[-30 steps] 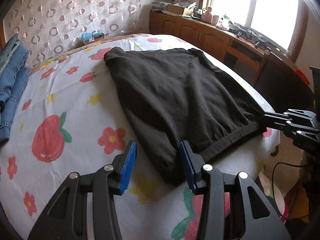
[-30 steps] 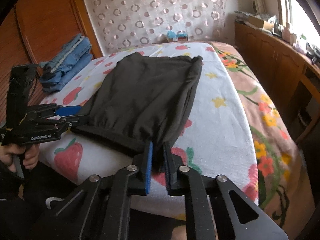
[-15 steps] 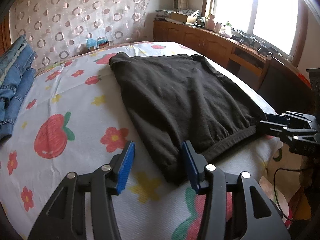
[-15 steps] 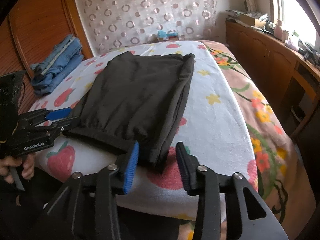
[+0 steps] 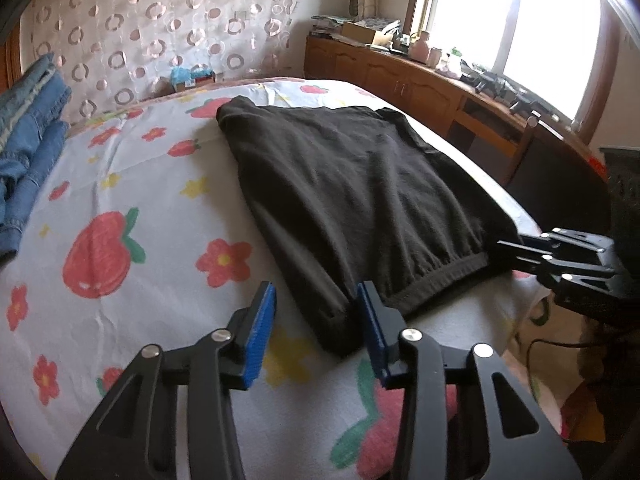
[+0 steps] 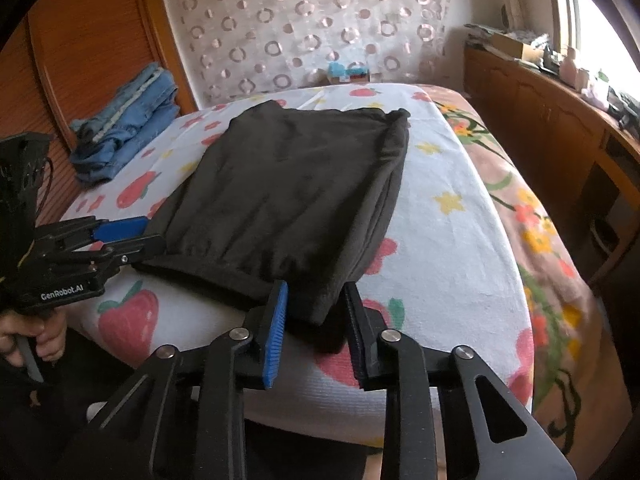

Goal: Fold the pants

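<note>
Both jaws stand apart, gripping nothing: the left gripper [image 5: 312,316] and the right gripper [image 6: 316,312] each straddle a near corner of the black pants [image 5: 360,200], folded flat on the bed [image 5: 120,184]. To fold well, pinch both corners together and lift evenly.

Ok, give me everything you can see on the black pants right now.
The black pants lie flat on the fruit-print bedsheet, folded into a rough rectangle of soft, fleecy-looking fabric. A gathered, ribbed band runs along the near edge, by the bed's edge; the far end is bunched and slightly rumpled. Layered edges show along one side. The open left tool and open right tool each straddle a near corner, neither clamped.
</note>
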`<state>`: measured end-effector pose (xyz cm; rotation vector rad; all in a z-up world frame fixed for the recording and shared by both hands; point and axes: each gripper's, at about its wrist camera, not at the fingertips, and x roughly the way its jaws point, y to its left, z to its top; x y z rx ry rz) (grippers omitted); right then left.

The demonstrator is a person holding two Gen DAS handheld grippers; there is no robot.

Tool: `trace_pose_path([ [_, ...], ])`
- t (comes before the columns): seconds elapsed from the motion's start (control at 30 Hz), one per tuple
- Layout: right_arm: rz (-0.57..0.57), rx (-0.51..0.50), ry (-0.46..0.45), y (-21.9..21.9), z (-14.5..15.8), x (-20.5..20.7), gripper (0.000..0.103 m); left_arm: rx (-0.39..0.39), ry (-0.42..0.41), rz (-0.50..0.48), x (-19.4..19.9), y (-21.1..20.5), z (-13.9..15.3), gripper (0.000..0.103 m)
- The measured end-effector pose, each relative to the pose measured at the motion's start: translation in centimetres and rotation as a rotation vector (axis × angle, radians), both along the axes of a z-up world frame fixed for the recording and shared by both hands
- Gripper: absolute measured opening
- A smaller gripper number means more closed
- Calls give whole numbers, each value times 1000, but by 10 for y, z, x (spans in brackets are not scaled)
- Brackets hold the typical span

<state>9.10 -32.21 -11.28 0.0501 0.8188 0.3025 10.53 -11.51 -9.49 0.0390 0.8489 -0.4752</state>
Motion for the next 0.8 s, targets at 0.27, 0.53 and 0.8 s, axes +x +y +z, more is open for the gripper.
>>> trace_pose_path([
  [0.27, 8, 16, -2, 1, 0, -1, 18, -62, 34, 4, -7, 3, -1, 32],
  [0.53, 9, 35, 2, 2, 0, -1, 18, -79, 39, -27, -10, -3, -2, 27],
  [0.8, 49, 65, -7, 2, 5, 2, 9, -108, -18, -49, -11, 0, 22, 6],
])
